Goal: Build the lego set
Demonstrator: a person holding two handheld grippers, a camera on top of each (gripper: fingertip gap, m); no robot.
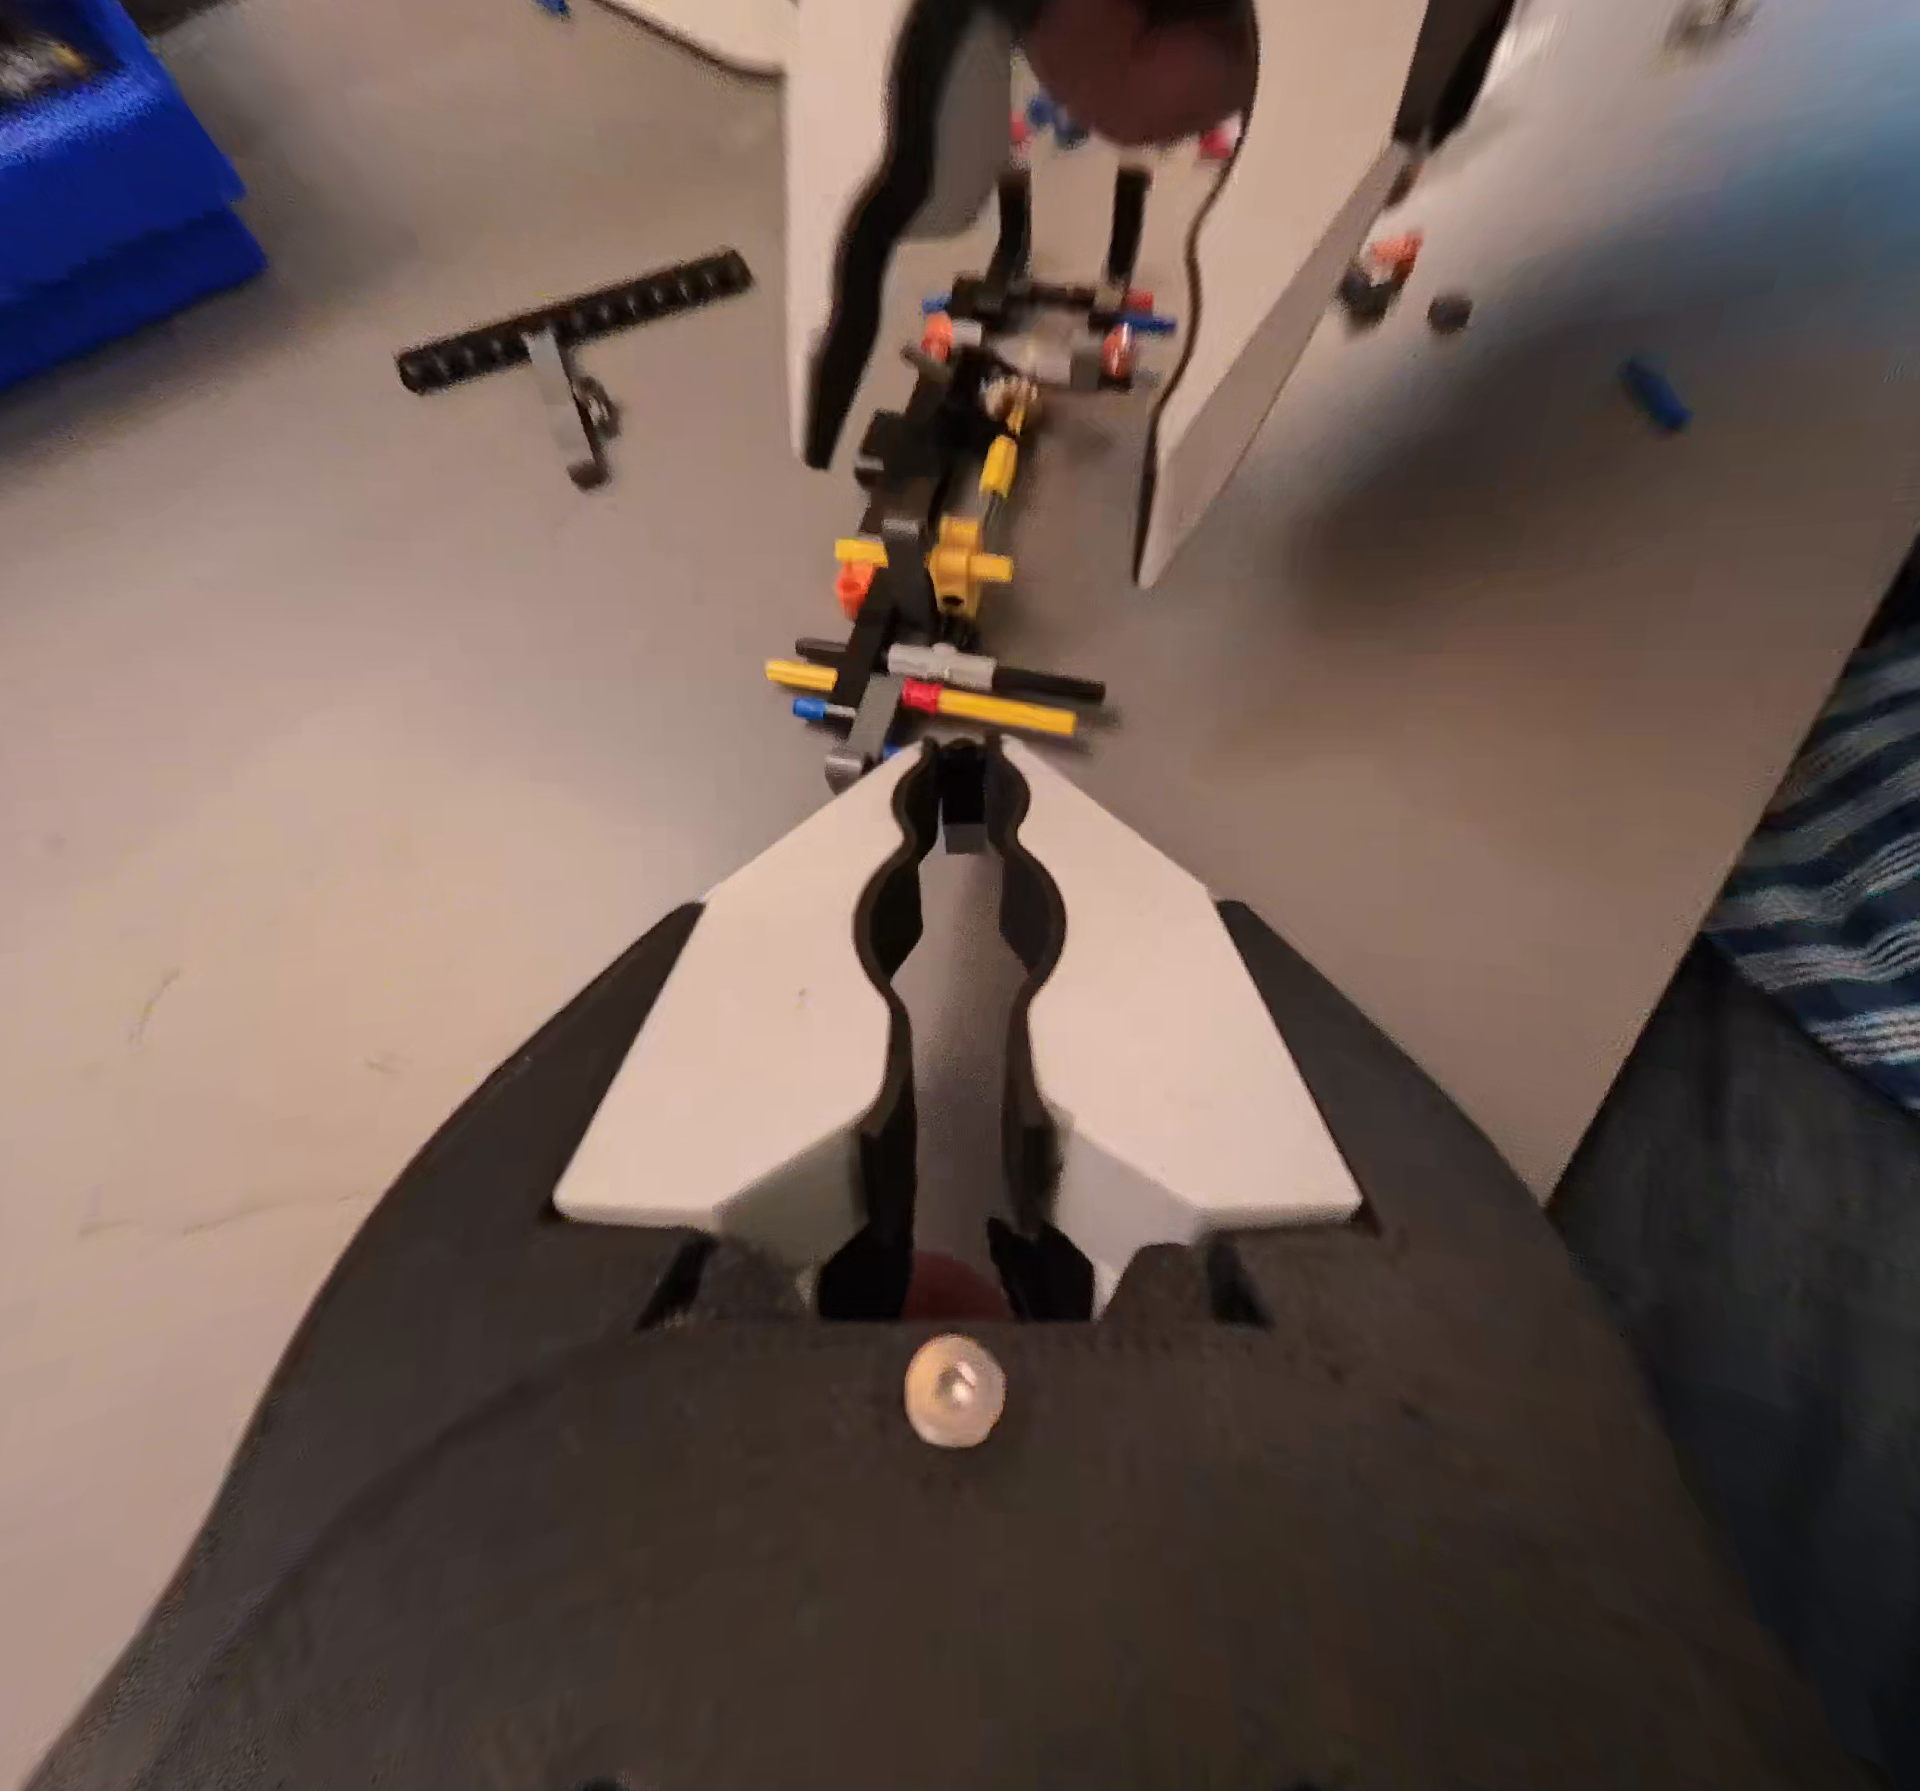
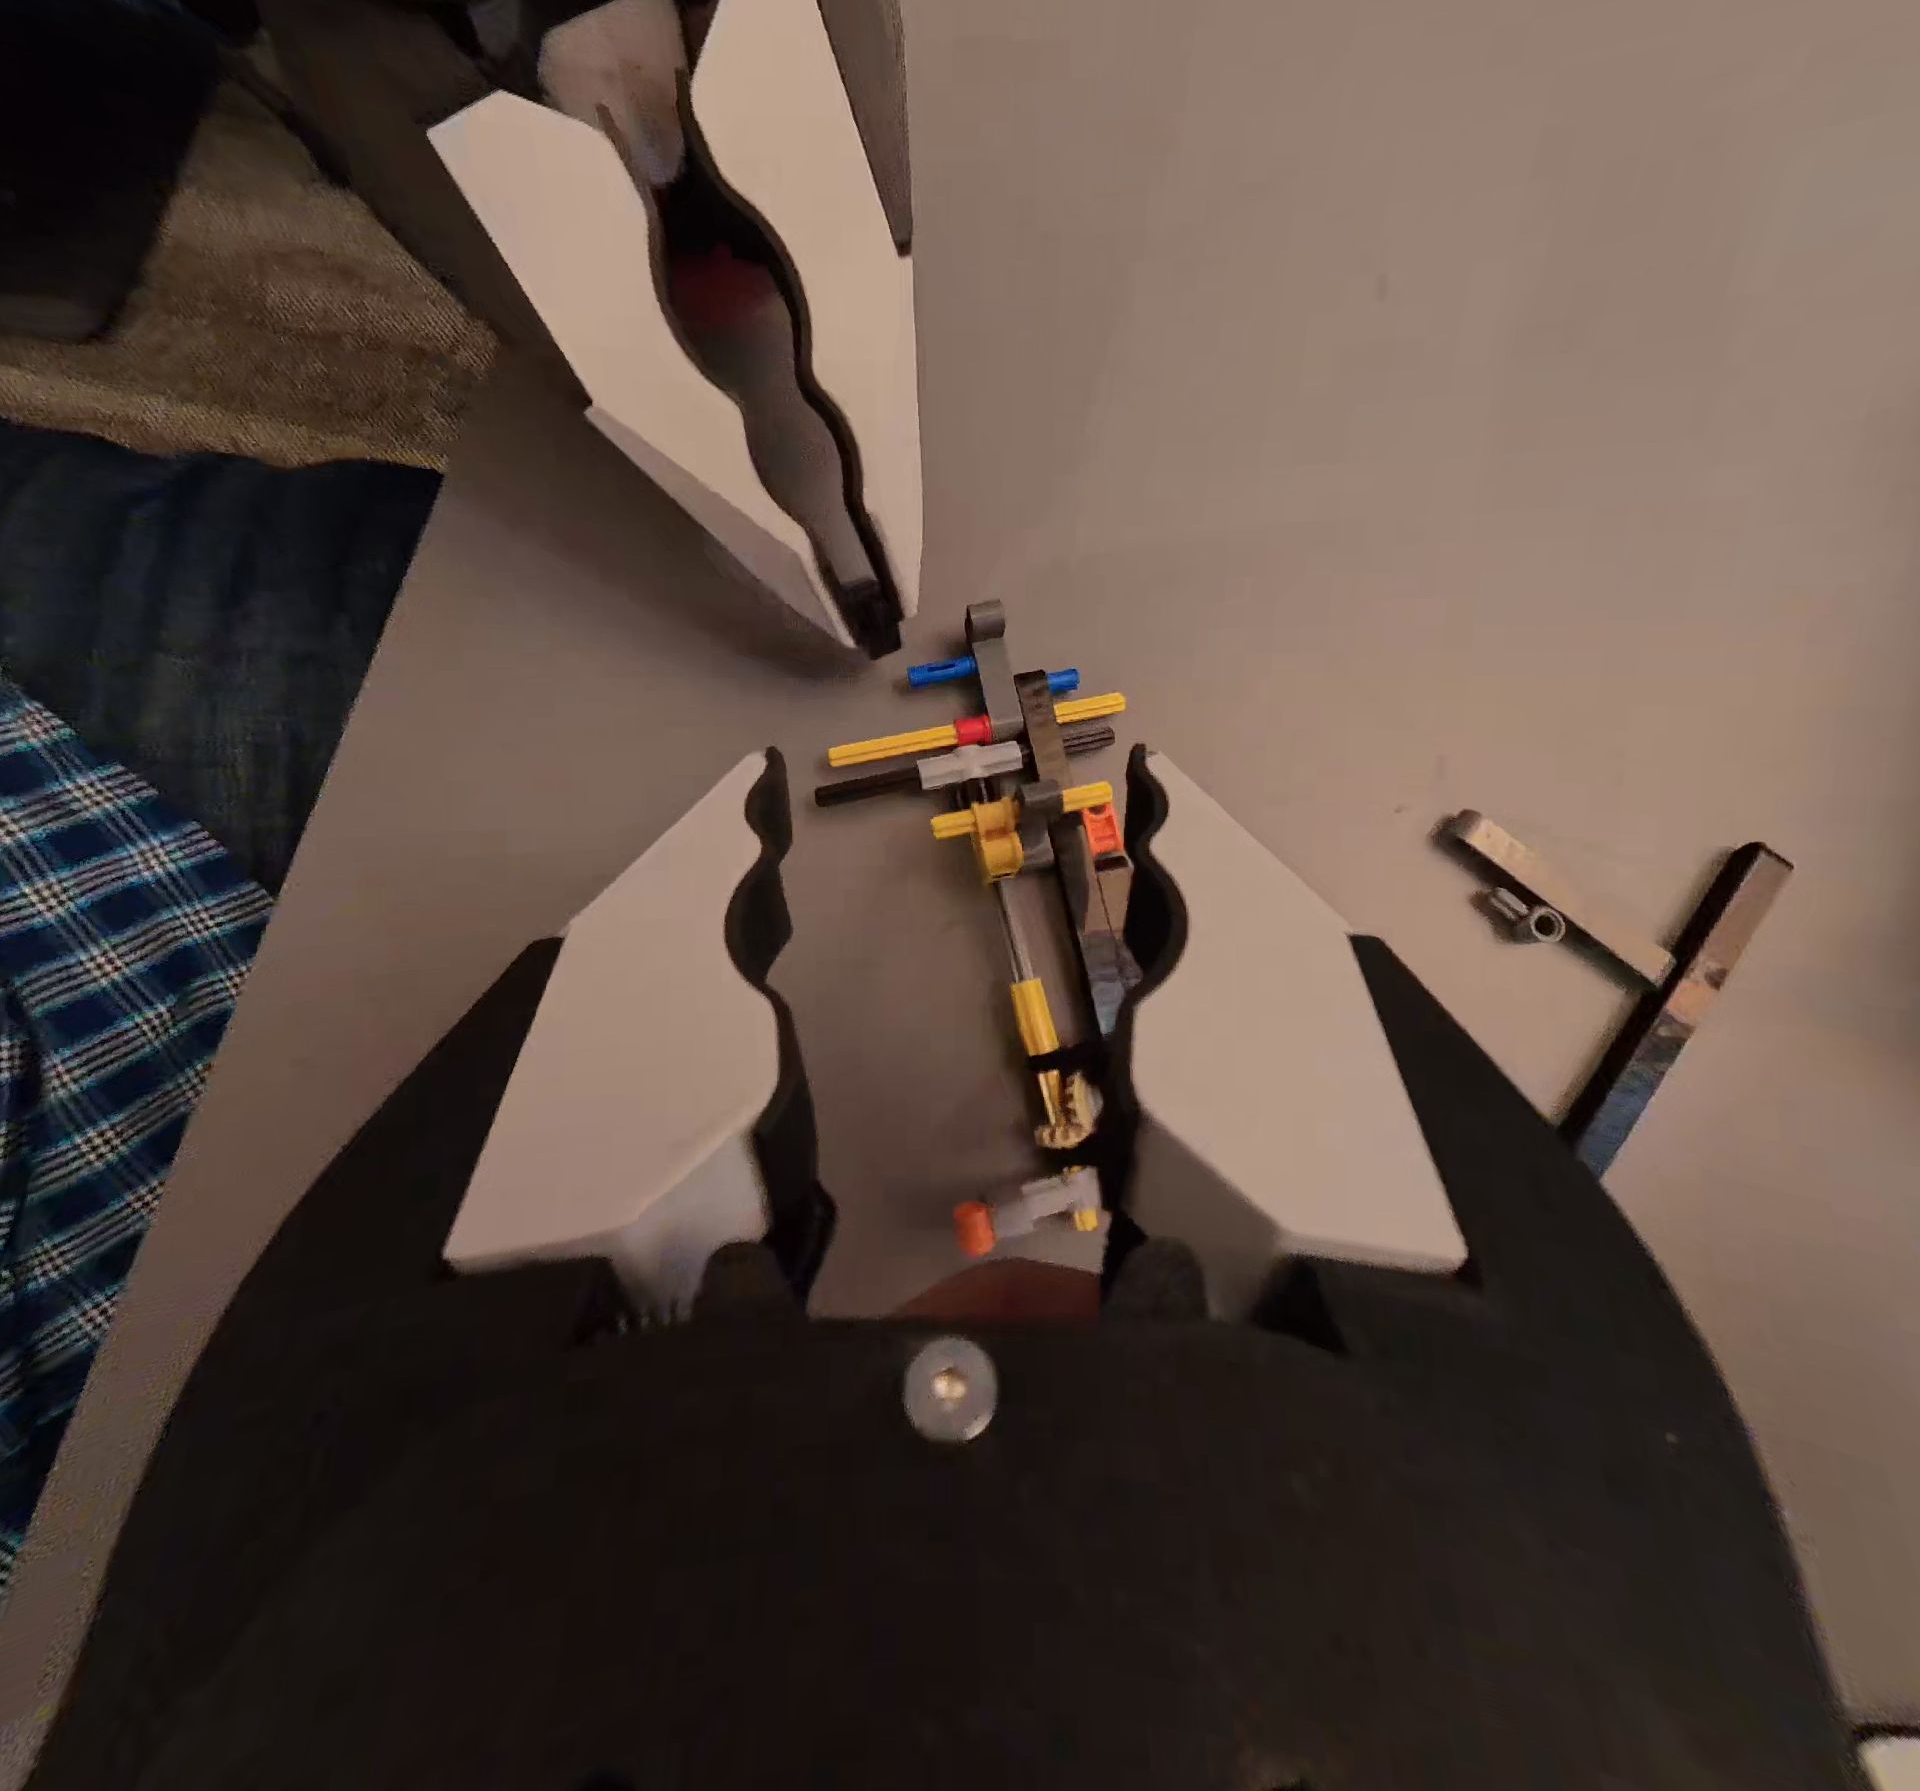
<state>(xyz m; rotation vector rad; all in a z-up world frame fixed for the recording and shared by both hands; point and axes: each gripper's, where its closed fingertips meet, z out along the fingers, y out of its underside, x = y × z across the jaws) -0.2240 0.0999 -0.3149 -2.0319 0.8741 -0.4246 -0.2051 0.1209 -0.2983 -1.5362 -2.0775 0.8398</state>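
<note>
My left gripper [image 1: 961, 770] has pale grey-white fingers lined with black wavy pads on a black body; it pinches a small black piece [image 1: 958, 801]. My right gripper [image 2: 956, 785] is coloured the same. The lego assembly [image 2: 1023, 868] on the grey table [image 2: 1455, 391] mixes black and grey beams, yellow axles, blue pins, one red bush and orange ends. A glossy black beam [image 2: 1673, 1003] lies apart. The bin [image 1: 94, 183] is bright blue. Fabric [image 2: 104, 962] at the edge looks blue-and-white plaid, possibly a shirt.

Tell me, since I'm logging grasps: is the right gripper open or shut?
Open. The right gripper has its fingers spread wide on either side of the lego assembly lying on the table, clamping nothing.
</note>
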